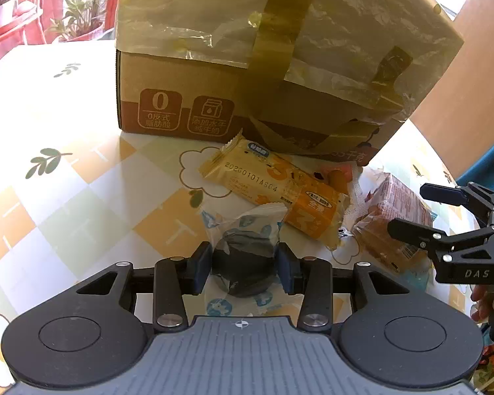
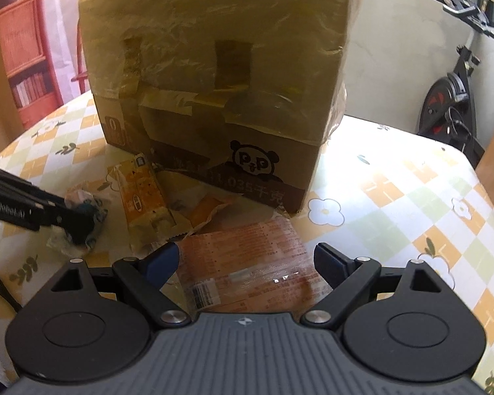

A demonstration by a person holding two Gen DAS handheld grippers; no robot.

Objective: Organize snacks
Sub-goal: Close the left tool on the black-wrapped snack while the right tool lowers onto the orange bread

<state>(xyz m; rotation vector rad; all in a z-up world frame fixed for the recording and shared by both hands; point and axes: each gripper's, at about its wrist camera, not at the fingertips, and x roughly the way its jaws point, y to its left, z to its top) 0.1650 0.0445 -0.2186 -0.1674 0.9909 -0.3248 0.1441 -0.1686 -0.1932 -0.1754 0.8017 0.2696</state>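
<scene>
My left gripper point(image 1: 243, 265) is shut on a dark round snack in a clear wrapper point(image 1: 243, 260), low over the table; it also shows in the right wrist view point(image 2: 82, 220). A yellow-orange snack bar point(image 1: 273, 191) lies just beyond it, in front of a taped cardboard box point(image 1: 247, 75). My right gripper point(image 2: 247, 263) is open, its fingers on either side of a flat reddish-orange snack packet point(image 2: 250, 263) lying on the table. That packet shows at the right of the left wrist view point(image 1: 388, 220), below the right gripper point(image 1: 408, 212).
The box point(image 2: 214, 75) stands on a checkered flower-print tablecloth point(image 2: 395, 197). A small orange wrapper point(image 2: 204, 212) lies by the box foot. A red shelf point(image 2: 26, 65) and potted plants point(image 1: 79, 19) stand behind the table; an exercise bike point(image 2: 451, 98) is at the far right.
</scene>
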